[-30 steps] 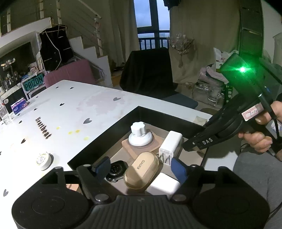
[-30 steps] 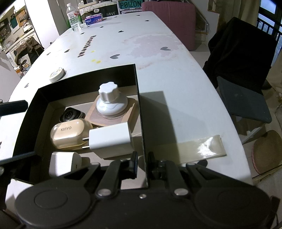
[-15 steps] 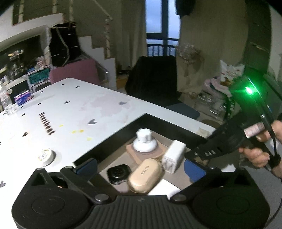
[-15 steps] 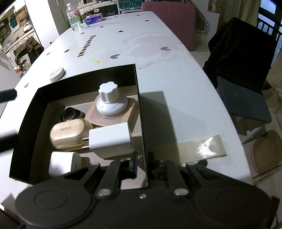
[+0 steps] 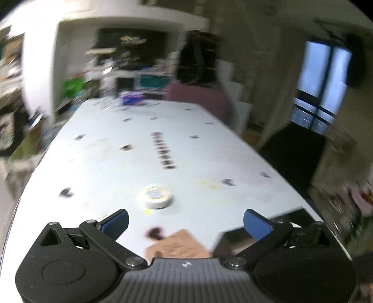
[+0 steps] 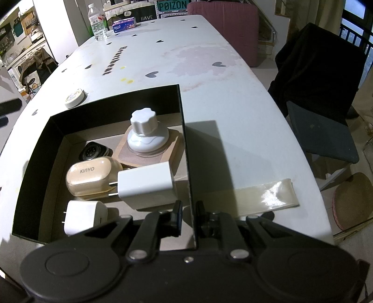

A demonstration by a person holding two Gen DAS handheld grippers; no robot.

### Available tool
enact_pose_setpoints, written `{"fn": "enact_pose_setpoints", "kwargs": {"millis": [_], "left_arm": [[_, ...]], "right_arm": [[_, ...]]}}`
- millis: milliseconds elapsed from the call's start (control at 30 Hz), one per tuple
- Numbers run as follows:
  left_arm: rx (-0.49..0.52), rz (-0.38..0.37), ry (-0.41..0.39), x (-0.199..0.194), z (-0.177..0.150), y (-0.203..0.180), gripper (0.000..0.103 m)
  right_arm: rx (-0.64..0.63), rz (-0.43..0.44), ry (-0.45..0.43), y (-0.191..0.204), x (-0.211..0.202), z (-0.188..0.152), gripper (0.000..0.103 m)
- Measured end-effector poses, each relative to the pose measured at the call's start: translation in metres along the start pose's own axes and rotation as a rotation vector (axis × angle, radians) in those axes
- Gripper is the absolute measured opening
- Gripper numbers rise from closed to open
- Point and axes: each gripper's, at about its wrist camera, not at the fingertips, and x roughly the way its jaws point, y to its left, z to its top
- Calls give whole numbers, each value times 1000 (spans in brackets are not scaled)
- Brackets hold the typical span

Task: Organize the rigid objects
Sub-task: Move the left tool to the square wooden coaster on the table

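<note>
A black open box (image 6: 35,149) sits on the white table. In it are a white knob holder on a wooden base (image 6: 146,135), a beige KINYO case (image 6: 91,177), a black watch (image 6: 93,151) and two white chargers (image 6: 144,186) (image 6: 84,216). My right gripper (image 6: 187,215) is shut on the box's right wall (image 6: 185,149). My left gripper (image 5: 185,221) is open and empty above the table, pointing at a small round white tin (image 5: 156,197), which also shows in the right wrist view (image 6: 74,97). A corner of the box (image 5: 291,215) shows blurred at the lower right of the left wrist view.
A water bottle (image 6: 96,22) and a tissue pack (image 6: 124,23) stand at the table's far end. A strip of clear tape (image 6: 265,193) lies right of the box. A black chair (image 6: 321,93) stands at the table's right side, a pink chair (image 6: 223,11) at the far end.
My left gripper has swung left, away from the box and toward the round tin, with its jaws opened wider. The right gripper still holds the box wall, unmoved.
</note>
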Motion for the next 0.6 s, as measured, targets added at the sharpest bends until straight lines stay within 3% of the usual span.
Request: {"fn": "enact_pose_setpoints", "kwargs": {"millis": [233,400,500,600], "left_arm": [[-90,80,72,26,-10,28,101],[40,85,139,37,-24,23,90],[153,46,147,33,-30,19,77],[212,-29,158,29,-34,19,76]], "right_arm": [[0,1,0,-1,0,0,13],[0,1,0,-1,0,0,13],[3,0,3,-1,0,0,13],[3,-1,3,-1,0,0,13]]}}
